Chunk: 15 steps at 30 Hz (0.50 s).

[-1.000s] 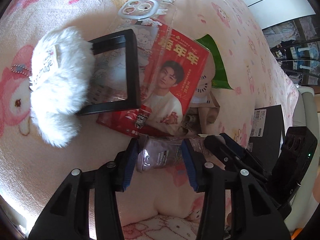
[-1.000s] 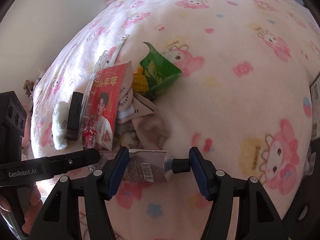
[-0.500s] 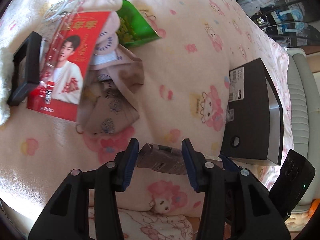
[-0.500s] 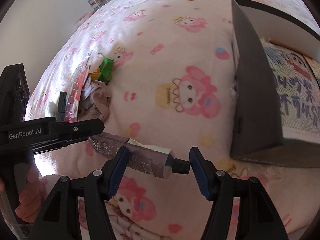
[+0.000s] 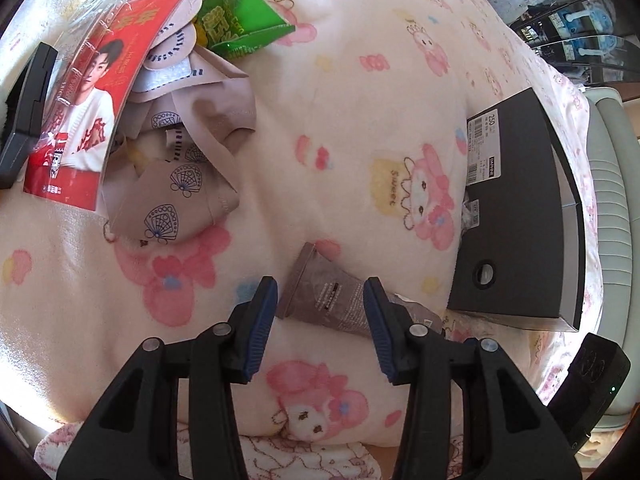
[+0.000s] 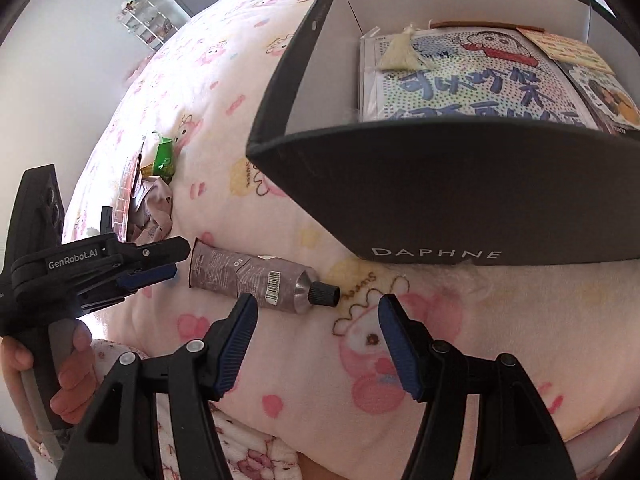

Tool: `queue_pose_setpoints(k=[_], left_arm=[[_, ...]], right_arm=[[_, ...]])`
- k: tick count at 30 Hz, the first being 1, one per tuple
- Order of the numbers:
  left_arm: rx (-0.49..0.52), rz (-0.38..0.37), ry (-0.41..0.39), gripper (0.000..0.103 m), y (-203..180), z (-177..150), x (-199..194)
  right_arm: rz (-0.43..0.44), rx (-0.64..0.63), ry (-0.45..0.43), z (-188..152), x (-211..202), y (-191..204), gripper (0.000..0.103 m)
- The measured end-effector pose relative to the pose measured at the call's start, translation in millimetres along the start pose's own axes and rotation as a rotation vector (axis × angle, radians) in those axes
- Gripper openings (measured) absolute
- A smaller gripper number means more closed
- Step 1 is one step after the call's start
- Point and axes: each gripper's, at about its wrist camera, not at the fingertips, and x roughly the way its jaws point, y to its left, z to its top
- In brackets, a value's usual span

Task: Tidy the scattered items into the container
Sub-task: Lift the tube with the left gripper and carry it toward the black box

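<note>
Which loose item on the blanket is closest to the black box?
The grey tube with the black cap, just beside the box; the green packet, red card and cloth lie piled farther off.

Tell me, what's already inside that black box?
Inside the black box lie a cartoon-printed packet, a cream tassel on it, and another printed item. The near wall hides the rest.

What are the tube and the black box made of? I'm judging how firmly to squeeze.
Tube: seemingly soft metal or laminate, matte mauve print, silvery shoulder, creased, dented body, ribbed black plastic cap. Box: probably rigid cardboard, matte black outside, white inside, with thin straight walls.
</note>
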Motion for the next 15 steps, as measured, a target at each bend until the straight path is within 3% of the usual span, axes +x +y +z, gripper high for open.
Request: queue_pose_setpoints(k=[3,7,15], left_arm=[[-0.014,0.012,0.047,0.046,-1,3,16],[0.044,0.055,0.051,0.051,-10,-1,21],[0.07,-0.106,0.095,0.051,-14,-10,20]], right_arm=[[0.023,0.005,0.014,2,11,0,0.06],[0.007,-0.014,0.015,2,26,0,0.06],[0.009,-0.021,-0.044,-4,8,-5,0.061]])
